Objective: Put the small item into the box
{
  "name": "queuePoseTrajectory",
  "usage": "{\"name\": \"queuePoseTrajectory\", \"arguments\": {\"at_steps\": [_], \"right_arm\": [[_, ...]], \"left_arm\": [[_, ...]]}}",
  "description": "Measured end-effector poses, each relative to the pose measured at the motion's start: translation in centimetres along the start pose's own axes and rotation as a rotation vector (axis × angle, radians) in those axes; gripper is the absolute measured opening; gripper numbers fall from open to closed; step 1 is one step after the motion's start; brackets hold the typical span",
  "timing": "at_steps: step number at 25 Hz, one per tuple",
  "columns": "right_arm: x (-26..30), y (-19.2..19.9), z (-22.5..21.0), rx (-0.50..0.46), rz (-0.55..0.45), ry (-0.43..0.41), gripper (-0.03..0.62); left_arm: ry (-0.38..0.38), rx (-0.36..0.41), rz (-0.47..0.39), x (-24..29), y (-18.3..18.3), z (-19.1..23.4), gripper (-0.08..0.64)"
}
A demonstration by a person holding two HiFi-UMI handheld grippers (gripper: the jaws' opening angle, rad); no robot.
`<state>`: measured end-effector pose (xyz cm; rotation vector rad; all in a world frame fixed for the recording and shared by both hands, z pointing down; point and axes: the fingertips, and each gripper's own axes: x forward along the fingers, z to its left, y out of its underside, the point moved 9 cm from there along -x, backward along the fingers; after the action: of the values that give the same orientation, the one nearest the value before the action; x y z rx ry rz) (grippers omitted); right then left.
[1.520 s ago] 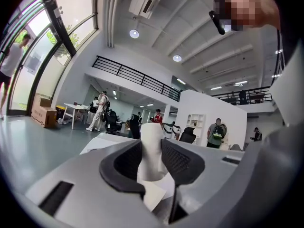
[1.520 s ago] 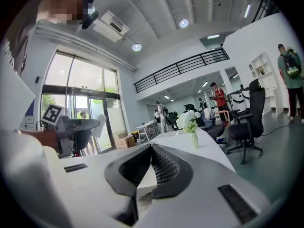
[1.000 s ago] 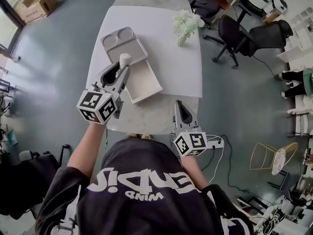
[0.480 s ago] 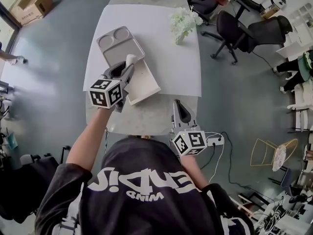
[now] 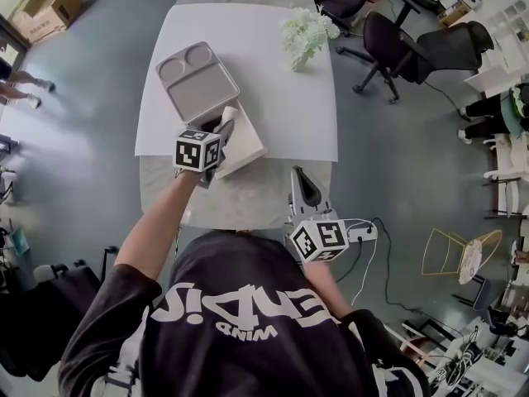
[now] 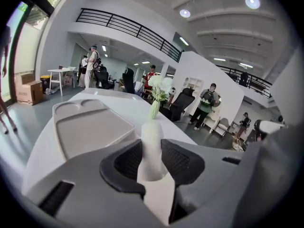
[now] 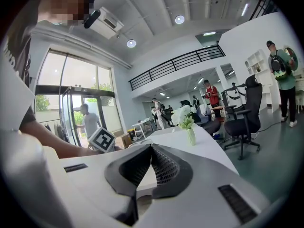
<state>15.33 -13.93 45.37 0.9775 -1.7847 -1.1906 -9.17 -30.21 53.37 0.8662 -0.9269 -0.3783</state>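
Left gripper (image 5: pixel 221 131) jaws wide, clamped on small white item (image 6: pixel 152 144) (upright cylinder, pad pressing each side). Right gripper (image 7: pixel 151 148) jaws together, empty, by desk's (image 5: pixel 281 114) near right corner. Count: two grippers, one item, one box (image 5: pixel 246 143), one moulded tray (image 5: pixel 197 79), one flower vase (image 5: pixel 304 35). Item between left jaws, above box's far left corner, toward desk's near edge.

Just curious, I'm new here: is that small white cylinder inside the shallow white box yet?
Not in. The small white cylinder stands upright, clamped in the jaws of the left gripper.
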Motion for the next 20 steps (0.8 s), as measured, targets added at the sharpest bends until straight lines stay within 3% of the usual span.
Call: {"name": "queuePoseTrajectory", "arguments": {"at_steps": [9, 20], "right_arm": [[0.3, 0.2, -0.8, 0.009, 0.011, 0.019, 0.023], [-0.4, 0.1, -1.7, 0.017, 0.016, 0.062, 0.023]], "left_arm": [[-0.007, -0.009, 0.160, 4.1, 2.8, 0.2, 0.133], [-0.021, 0.040, 0.315, 7.4, 3.5, -0.8, 0.133]]}}
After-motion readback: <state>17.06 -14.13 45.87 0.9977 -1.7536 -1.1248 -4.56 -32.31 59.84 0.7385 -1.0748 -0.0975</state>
